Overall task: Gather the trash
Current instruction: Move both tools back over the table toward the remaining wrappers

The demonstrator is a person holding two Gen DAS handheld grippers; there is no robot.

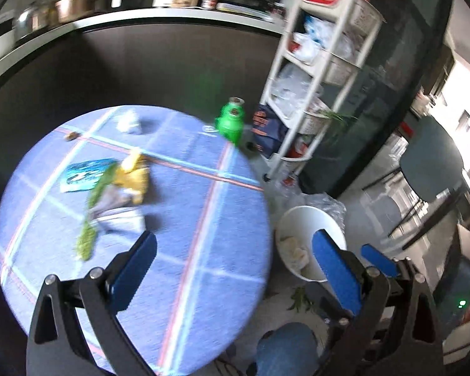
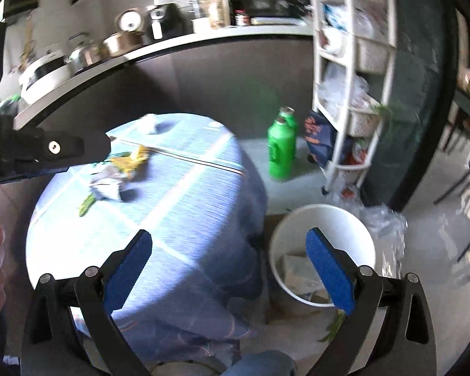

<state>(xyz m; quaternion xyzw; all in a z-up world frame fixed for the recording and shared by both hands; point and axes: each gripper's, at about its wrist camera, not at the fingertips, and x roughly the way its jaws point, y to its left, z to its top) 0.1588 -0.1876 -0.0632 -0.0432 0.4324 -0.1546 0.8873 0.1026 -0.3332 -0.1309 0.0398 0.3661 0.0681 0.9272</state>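
— Both tongs, the left tongs [image 1: 233, 249] and the right tongs [image 2: 228, 247], gape wide apart with nothing in them.

— And the trash? The yellow wrapper [image 1: 133, 177] and green scraps [image 1: 87, 238] lie on the table [image 1: 203, 219], well left of the white bin [image 1: 310, 219].

— My worry: a pinch could snag the blue tablecloth too, or leaves could drop beside that bin.
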